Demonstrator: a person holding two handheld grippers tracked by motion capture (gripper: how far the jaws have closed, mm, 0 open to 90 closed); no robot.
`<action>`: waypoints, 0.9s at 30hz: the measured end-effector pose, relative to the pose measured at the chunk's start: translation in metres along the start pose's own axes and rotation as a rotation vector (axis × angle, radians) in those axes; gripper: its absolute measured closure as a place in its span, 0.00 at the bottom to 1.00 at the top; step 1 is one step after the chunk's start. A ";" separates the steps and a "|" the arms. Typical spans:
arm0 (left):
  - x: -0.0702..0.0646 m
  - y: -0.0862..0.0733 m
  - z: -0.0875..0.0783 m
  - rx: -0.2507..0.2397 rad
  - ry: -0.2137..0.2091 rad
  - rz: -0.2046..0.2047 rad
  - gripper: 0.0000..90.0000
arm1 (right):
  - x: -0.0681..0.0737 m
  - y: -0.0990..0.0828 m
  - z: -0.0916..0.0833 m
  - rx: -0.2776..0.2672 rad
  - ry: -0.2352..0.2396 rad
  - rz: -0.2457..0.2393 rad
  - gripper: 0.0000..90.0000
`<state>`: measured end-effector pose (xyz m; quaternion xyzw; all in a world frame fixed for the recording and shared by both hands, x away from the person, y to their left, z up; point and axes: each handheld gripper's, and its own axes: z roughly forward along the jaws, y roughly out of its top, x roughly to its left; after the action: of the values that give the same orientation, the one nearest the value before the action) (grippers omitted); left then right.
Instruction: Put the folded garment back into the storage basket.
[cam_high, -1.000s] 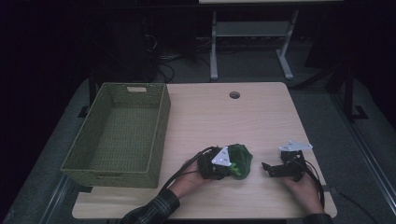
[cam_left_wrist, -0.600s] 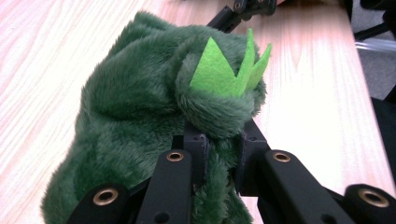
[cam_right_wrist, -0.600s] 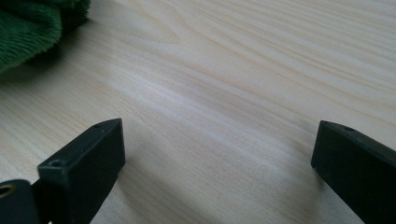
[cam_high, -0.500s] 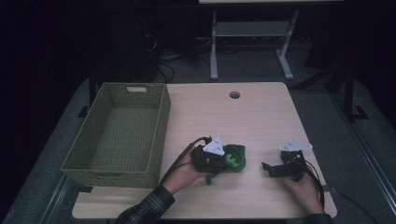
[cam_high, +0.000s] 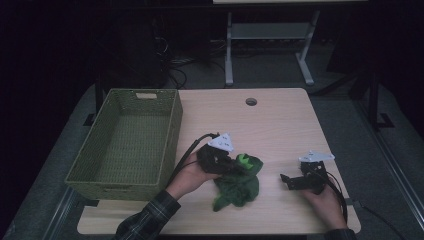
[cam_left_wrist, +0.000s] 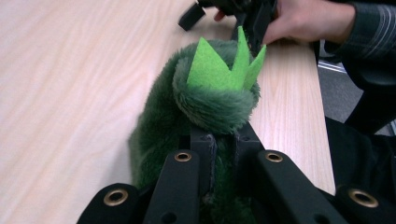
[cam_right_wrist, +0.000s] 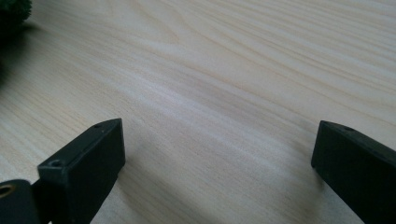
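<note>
Right of the wicker basket (cam_high: 127, 145), the left gripper (cam_high: 231, 166) has just been closing its jaws and now pinches the green plush toy (cam_high: 240, 182), whose lower part hangs to the table (cam_high: 280, 120). Farther right, well apart from the basket, the right gripper (cam_high: 290, 181) rests with jaws spread wide over bare wood.

Empty green wicker basket (cam_high: 125, 145) at table's left, pale wooden table (cam_high: 280, 130), round cable hole (cam_high: 251, 101)
</note>
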<state>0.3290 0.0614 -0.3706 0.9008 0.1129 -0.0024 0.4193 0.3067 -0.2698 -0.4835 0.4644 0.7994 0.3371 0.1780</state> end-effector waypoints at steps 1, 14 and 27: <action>0.001 0.000 -0.002 0.003 0.002 0.002 0.92 | 0.000 0.000 0.000 0.000 0.000 0.000 0.03; -0.024 -0.026 0.032 0.072 -0.089 0.028 0.87 | 0.000 0.000 0.000 0.000 0.000 -0.003 0.03; -0.042 -0.052 0.054 0.150 -0.085 0.091 0.56 | 0.000 0.000 0.000 0.000 0.000 -0.001 0.03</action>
<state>0.2818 0.0443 -0.4407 0.9330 0.0534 -0.0301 0.3547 0.3067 -0.2699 -0.4836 0.4639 0.7996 0.3370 0.1783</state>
